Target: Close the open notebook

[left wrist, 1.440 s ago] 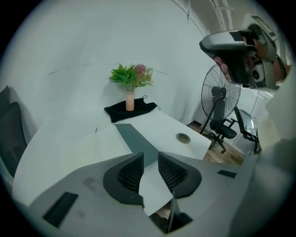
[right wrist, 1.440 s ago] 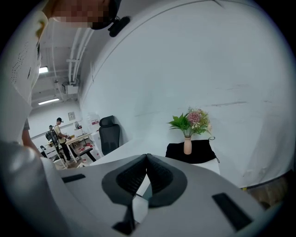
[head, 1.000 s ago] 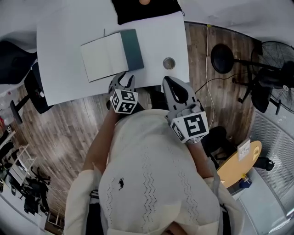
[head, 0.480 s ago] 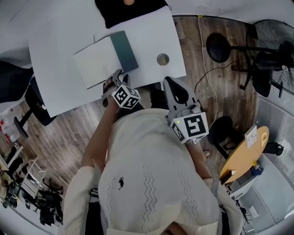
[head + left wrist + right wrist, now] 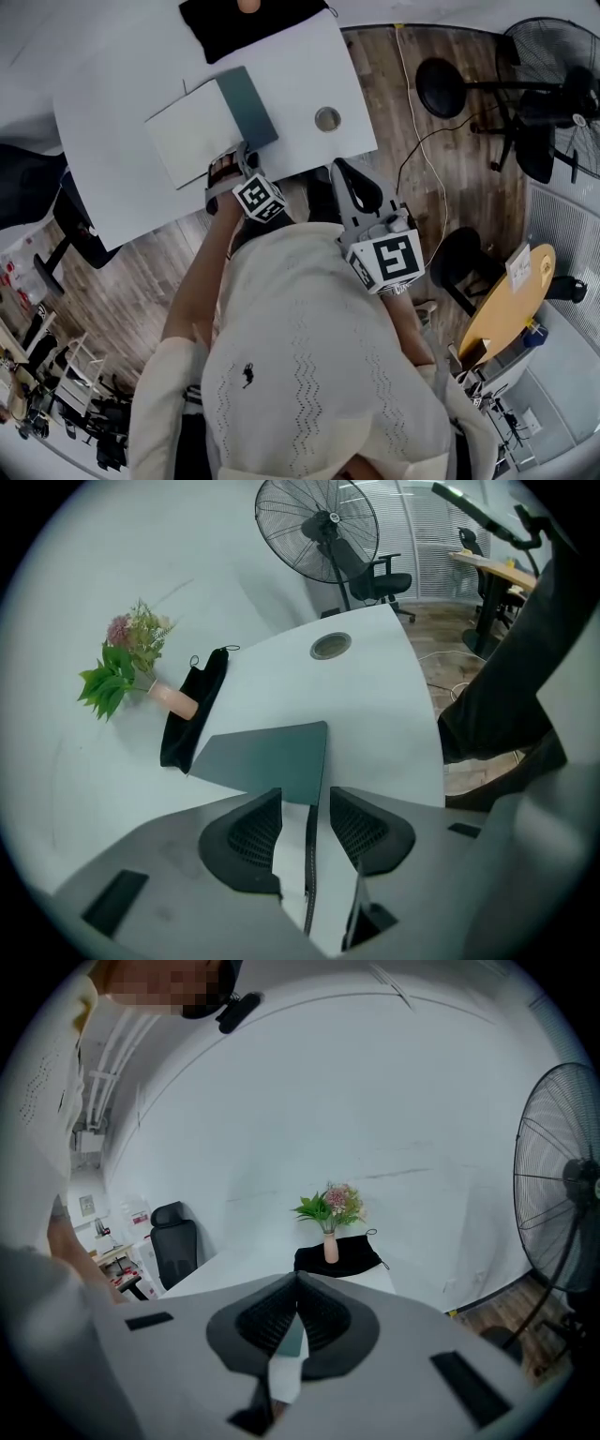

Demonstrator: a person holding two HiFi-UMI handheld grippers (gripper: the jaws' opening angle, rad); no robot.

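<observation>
The open notebook lies on the white table (image 5: 112, 197), its white pages (image 5: 192, 141) to the left and its dark teal cover (image 5: 246, 105) flat to the right. My left gripper (image 5: 230, 169) points steeply down at the notebook's near edge. Its jaws have just been opening and stand open. In the left gripper view (image 5: 306, 795) the gap shows the white page, a thin dark line and the teal cover (image 5: 267, 757) beyond; the pads press on nothing. My right gripper (image 5: 343, 171) hovers at the table's near edge, right of the notebook, shut and empty (image 5: 298, 1281).
A black cloth (image 5: 253, 23) with a small vase of flowers (image 5: 131, 663) sits at the table's far edge. A round cable port (image 5: 327, 119) is right of the notebook. A standing fan (image 5: 317, 529) and office chairs stand on the wooden floor beyond the table.
The left gripper has rolled about its own axis and sunk toward the notebook's near edge, its jaws a little wider. The right gripper has barely shifted.
</observation>
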